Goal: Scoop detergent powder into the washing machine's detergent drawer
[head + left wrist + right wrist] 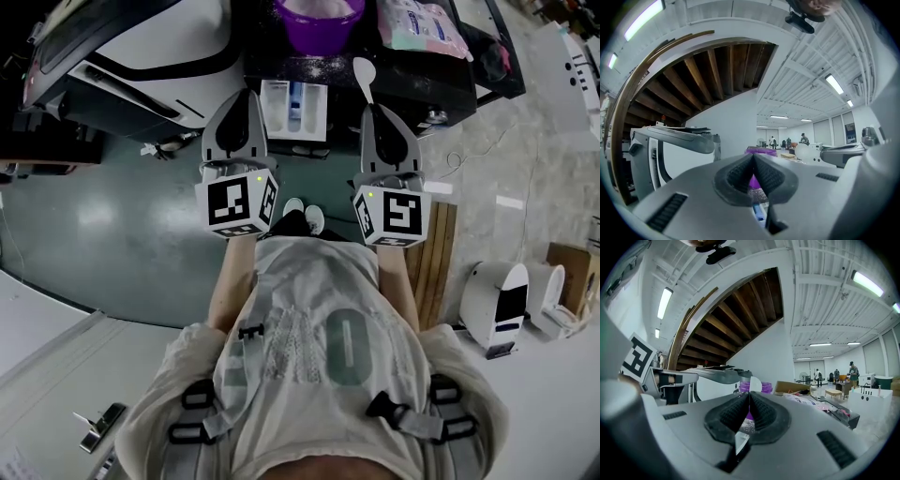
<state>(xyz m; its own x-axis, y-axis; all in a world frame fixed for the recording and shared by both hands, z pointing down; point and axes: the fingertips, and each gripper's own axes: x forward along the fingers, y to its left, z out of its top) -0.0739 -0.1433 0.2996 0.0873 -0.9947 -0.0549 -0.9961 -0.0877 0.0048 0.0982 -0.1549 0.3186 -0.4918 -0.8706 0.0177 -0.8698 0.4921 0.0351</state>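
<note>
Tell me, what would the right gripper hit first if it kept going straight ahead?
Probably the purple bowl: in the right gripper view it sits directly behind the spoon that the right gripper holds. Depth is unclear, so the dark table could come first.

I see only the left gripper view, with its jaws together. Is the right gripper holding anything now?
Observer: Yes. The right gripper is shut on the handle of a white spoon.
Operator: Where is the detergent drawer?
Observer: In the head view, the detergent drawer lies just ahead of the left gripper, to the left of the spoon.
Operator: And the powder?
Observer: The purple bowl behind the drawer holds something pale.
</note>
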